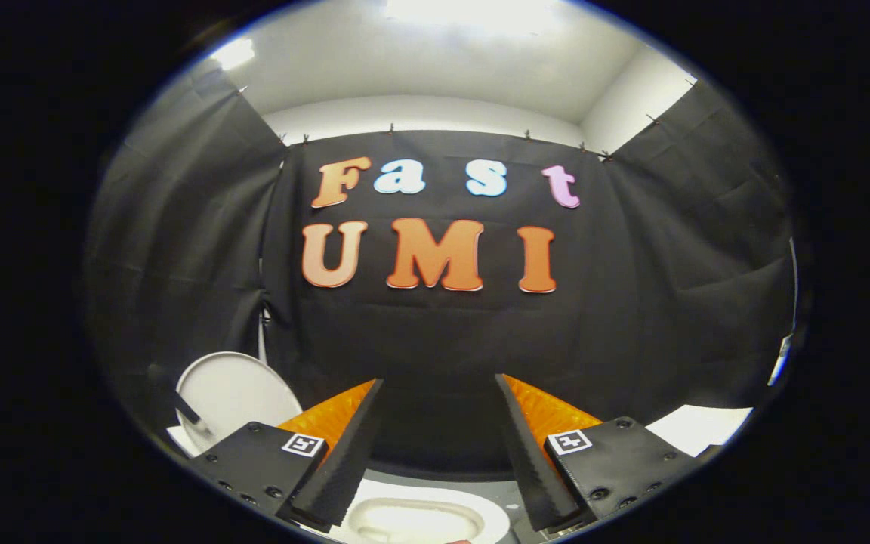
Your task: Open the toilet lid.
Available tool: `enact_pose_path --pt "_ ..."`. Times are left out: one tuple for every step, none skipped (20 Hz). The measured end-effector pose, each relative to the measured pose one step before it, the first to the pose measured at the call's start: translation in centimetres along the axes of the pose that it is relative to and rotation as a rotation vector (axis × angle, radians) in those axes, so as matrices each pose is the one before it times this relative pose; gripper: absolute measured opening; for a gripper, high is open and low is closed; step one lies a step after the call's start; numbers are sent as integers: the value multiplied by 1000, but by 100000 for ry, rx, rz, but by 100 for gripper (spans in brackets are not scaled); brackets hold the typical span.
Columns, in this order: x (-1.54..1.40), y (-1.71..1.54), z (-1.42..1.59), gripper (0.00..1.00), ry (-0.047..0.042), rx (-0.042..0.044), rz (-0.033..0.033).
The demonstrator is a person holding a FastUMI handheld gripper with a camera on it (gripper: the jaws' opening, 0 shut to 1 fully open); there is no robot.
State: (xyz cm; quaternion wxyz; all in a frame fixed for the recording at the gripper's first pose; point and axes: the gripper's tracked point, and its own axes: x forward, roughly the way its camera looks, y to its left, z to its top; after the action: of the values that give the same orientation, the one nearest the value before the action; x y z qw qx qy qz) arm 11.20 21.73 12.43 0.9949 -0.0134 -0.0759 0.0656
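Tool: fingers spread apart, nothing gripped between them.
Toilet lid: seen raised upright, beyond the left finger.
Toilet bowl: seen below, between the fingers.

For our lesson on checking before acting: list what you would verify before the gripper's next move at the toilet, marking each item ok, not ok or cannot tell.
1. Gripper fingers open: ok, set wide apart.
2. Nothing caught between the fingers: ok.
3. Toilet lid found: ok, a white oval standing upright beyond the left finger.
4. Fingers apart from the lid: ok, no contact.
5. Lid resting steady: cannot tell, its base is hidden.
6. Toilet bowl uncovered: ok, its opening shows under the fingers.
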Motion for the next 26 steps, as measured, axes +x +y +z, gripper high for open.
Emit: enact_pose_path --pt "-520 -1751 -341 92 -200 445 -2336" --pt "-642 -1761 -320 92 -260 397 -1733" --pt "-722 -1613 -347 92 -343 11 -1185" --pt "-690 -1504 -499 92 -29 -731 -1132" --pt "-807 -1513 -384 92 165 -1288 -1186" --pt "-747 -1615 -541 92 284 -1270 -1229" --pt "-536 -1231 -437 92 222 -768 -1017" --pt "-659 -1381 -544 92 156 -656 -1340" --pt "-420 -1246 -438 92 1 -1046 -1181" --pt "-538 -982 -459 92 179 -1409 -776" --pt "-410 -729 -588 92 463 -1405 -750" --pt "-455 -853 -434 92 531 -1007 -897" --pt "-311 -420 -408 92 699 -515 -608" --pt "-314 -391 -529 92 939 120 5" --pt "-407 -433 -645 92 1019 450 -140" --pt "-427 -188 -701 92 858 540 352" --pt "-223 18 -626 92 1054 335 272" --pt "-366 -100 -775 92 1270 388 164" --pt "-339 -137 -797 92 1304 969 205" --pt "-266 -167 -692 92 733 1111 -459" --pt "-70 -430 -348 93 48 1232 -1090" --pt "-198 -520 -301 93 190 1344 -819" --pt "-134 -262 -430 94 523 1145 -824" --pt "-200 -474 -357 94 14 1210 -1089" --pt "-194 -352 -25 94 -567 1670 -944" --pt "40 -71 -269 94 1096 1141 -357"
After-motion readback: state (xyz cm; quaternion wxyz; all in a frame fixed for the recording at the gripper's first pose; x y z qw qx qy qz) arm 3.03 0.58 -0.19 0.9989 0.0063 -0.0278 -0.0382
